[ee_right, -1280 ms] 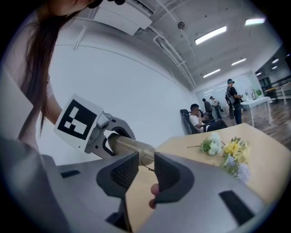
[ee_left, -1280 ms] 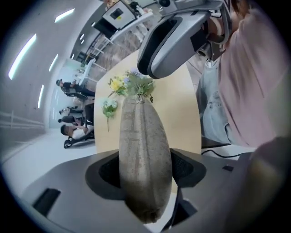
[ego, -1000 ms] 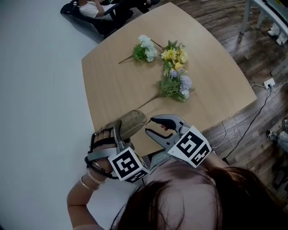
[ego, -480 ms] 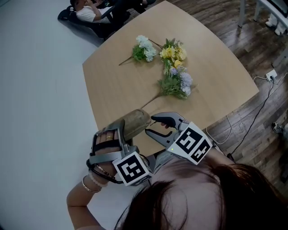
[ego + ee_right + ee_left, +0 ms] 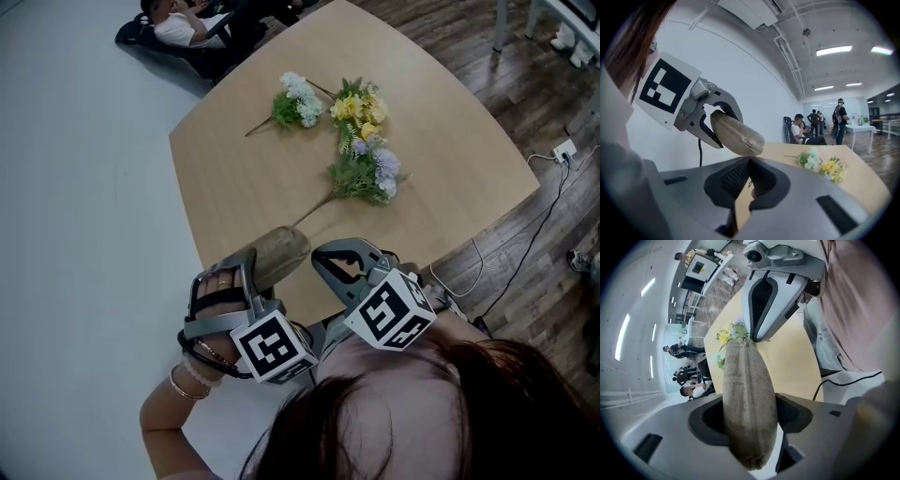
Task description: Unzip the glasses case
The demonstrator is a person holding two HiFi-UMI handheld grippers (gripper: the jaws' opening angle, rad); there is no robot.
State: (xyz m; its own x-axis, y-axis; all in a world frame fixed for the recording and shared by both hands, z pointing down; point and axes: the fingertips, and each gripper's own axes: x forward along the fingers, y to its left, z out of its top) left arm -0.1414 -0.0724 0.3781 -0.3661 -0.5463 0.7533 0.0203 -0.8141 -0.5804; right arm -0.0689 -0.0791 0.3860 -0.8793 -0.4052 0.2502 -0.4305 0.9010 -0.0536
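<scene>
Over table (image 5: pixel 441 159), left tongs (image 5: pixel 750 420) clamp glasses case (image 5: pixel 747 380); their view shows right tongs (image 5: pixel 757 337) just closed on zip pull (image 5: pixel 745 340)

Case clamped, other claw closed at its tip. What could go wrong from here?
Right claw is shut at the tip of the glasses case, but the zipper pull is tiny: it may have missed it and slide off. Left claw holds only the case's near end, so a pull could tilt it or drag it out.
</scene>
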